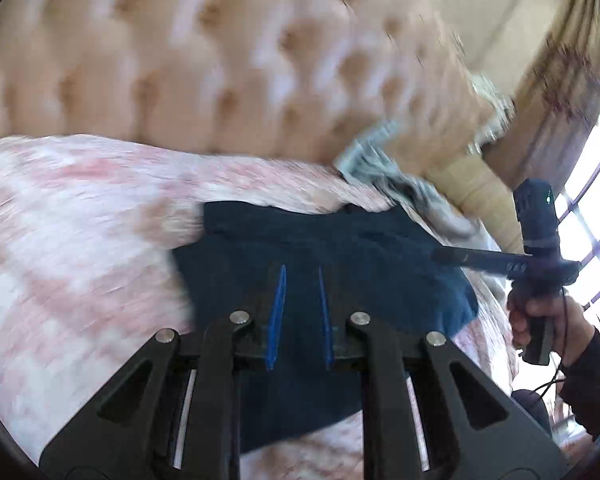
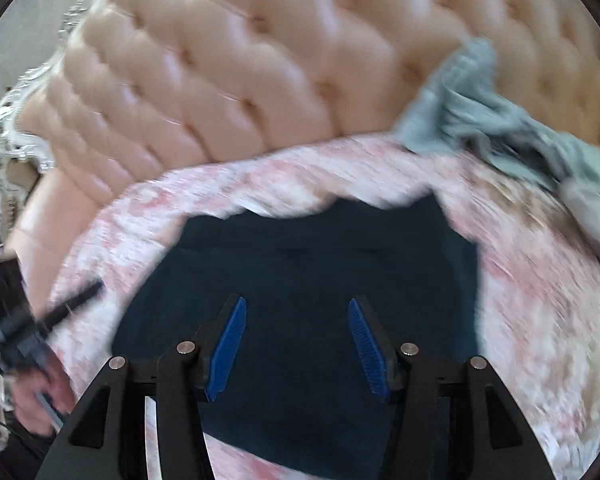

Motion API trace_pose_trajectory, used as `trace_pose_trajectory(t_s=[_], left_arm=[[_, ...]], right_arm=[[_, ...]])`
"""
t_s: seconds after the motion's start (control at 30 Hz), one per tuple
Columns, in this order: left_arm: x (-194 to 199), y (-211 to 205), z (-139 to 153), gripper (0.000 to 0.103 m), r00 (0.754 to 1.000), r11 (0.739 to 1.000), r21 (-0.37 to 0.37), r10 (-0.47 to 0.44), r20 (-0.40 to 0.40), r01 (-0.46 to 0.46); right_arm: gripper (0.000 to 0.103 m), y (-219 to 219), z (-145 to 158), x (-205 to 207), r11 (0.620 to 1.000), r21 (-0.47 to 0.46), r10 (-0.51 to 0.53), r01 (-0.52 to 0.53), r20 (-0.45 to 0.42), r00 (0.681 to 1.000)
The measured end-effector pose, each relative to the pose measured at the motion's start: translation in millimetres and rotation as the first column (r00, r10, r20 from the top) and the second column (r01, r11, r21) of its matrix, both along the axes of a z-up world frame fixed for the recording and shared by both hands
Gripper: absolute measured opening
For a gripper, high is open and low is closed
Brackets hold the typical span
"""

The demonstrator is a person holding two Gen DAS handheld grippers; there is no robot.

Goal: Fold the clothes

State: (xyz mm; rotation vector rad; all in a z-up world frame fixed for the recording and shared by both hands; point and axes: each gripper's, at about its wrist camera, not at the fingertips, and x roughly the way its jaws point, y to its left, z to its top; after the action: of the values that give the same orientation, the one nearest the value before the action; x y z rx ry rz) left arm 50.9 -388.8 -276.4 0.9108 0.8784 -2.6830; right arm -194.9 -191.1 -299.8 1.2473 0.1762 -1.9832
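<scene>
Here, my readout:
Left jaws point(image 1: 300, 268): I see them nearly closed, nothing between.
Right jaws point(image 2: 296, 300): about half open, empty.
Dark navy folded cloth garment point(image 2: 320, 264): flat on pink-and-white patterned bed cover point(image 2: 540, 300), below both.

A bed with a pink and white patterned cover point(image 1: 80, 240) fills the lower frame. A tufted peach headboard point(image 1: 220, 60) stands behind it at 12 o'clock, edged by an ornate silver frame point(image 2: 16, 120) at 9 o'clock in the right wrist view. At 3 o'clock, a beige patterned curtain point(image 1: 556, 92) hangs beside a bright barred window point(image 1: 596, 208).
</scene>
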Motion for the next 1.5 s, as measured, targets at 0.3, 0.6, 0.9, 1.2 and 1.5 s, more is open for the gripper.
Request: trace_pose_trajectory(t_s=[0.3, 0.6, 0.9, 1.2, 1.5], left_arm=[[-44.6, -15.0, -54.3, 0.024, 0.968, 0.997, 0.036, 0.050, 0.245, -0.061], [-48.2, -18.2, -60.0, 0.025, 0.970, 0.997, 0.060, 0.038, 0.239, -0.054], [-47.3, -19.8, -60.9, 0.026, 0.972, 0.997, 0.068, 0.029, 0.233, -0.046], [-37.4, -35.0, -58.1, 0.026, 0.987, 0.980, 0.194, 0.011, 0.162, -0.043], [7.5, -115.1, -61.1, 0.071, 0.986, 0.916, 0.365, 0.159, 0.044, -0.164]], right_arm=[[0.052, 14.3, -28.4, 9.7, 0.993, 0.109, 0.043, -0.035, -0.068, 0.997], [0.073, 43.1, -3.5, -30.2, 0.994, -0.089, -0.067, 0.064, -0.024, 0.997], [0.032, 11.5, -37.0, -96.0, 0.997, 0.038, 0.060, -0.062, 0.053, 0.997], [0.016, 6.6, -38.2, -94.9, 0.997, 0.071, -0.020, 0.016, 0.058, 0.998], [0.032, 15.0, -35.4, -102.7, 1.000, -0.010, -0.029, 0.030, 0.130, 0.991]])
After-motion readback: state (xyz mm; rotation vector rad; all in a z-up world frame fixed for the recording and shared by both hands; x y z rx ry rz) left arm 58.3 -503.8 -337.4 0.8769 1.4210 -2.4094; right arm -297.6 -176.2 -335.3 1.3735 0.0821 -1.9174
